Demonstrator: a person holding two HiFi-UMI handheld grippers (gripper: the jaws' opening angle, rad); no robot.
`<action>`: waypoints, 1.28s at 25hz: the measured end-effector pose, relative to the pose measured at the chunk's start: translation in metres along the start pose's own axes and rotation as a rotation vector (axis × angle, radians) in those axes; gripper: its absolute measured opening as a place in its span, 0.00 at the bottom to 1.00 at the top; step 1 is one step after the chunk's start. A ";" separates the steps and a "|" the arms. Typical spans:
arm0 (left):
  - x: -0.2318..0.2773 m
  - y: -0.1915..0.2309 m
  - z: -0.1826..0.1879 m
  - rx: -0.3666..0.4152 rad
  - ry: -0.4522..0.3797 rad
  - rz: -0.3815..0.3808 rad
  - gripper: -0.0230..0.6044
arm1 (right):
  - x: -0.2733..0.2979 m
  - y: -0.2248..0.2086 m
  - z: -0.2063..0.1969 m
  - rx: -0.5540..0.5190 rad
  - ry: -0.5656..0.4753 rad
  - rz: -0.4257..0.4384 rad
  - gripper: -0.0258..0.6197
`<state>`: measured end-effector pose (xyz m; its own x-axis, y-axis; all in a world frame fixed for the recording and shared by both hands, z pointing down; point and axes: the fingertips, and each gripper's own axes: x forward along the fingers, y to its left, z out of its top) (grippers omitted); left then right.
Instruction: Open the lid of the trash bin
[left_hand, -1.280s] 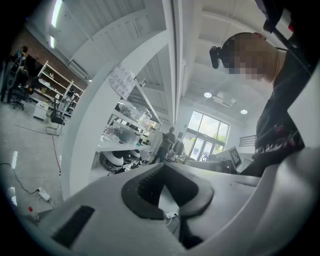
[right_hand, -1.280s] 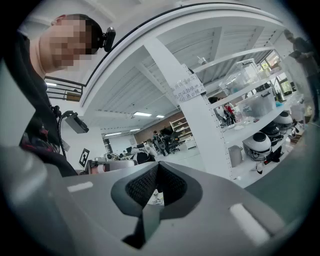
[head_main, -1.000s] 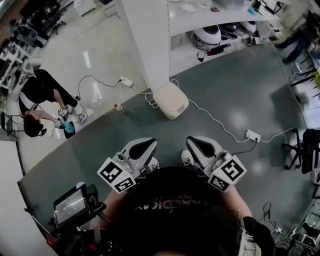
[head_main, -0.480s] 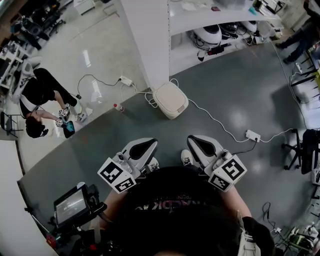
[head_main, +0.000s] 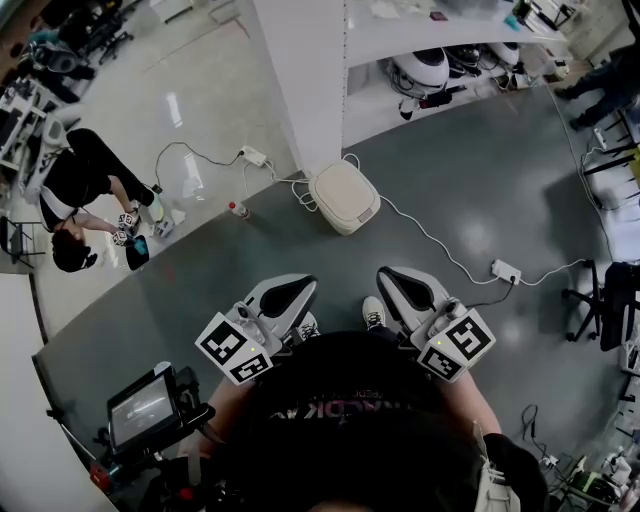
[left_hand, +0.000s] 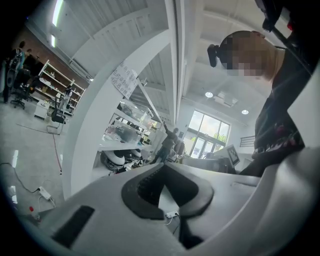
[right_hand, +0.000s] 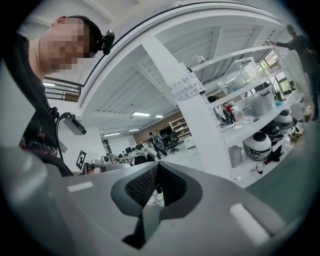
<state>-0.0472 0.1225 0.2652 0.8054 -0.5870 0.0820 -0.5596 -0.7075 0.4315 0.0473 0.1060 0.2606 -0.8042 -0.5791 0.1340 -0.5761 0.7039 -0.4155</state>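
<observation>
A cream-white trash bin (head_main: 343, 197) with its lid down stands on the grey floor, beside a white pillar (head_main: 300, 80). Both grippers are held close to the person's body, well short of the bin and pointing toward it. In the head view my left gripper (head_main: 290, 292) is at lower centre-left and my right gripper (head_main: 405, 288) at lower centre-right. In the left gripper view the left gripper (left_hand: 162, 167) has its jaws together with nothing between them. The right gripper (right_hand: 157, 165) is likewise shut and empty. Neither gripper view shows the bin.
A white cable runs from the bin to a power strip (head_main: 506, 271); another strip (head_main: 253, 157) and a small bottle (head_main: 236, 211) lie to its left. Shelves (head_main: 420, 68) hold white round machines. A person crouches far left (head_main: 75, 190). A screen on a stand (head_main: 145, 408) is lower left.
The head view has shifted slightly, so the bin sits a little higher in the frame. Both grippers have kept their place and stayed shut.
</observation>
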 end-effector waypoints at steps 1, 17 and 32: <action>-0.002 0.001 0.000 -0.001 -0.001 0.000 0.04 | 0.001 0.002 -0.001 -0.001 0.000 0.001 0.05; -0.026 0.021 0.001 -0.023 0.002 -0.024 0.04 | 0.022 0.014 -0.003 -0.008 -0.004 -0.054 0.05; -0.056 0.035 -0.014 0.030 0.110 -0.137 0.04 | 0.041 0.032 -0.015 -0.003 -0.021 -0.182 0.05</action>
<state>-0.1093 0.1364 0.2879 0.8902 -0.4386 0.1230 -0.4472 -0.7904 0.4186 -0.0061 0.1109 0.2667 -0.6833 -0.7054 0.1884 -0.7124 0.5877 -0.3835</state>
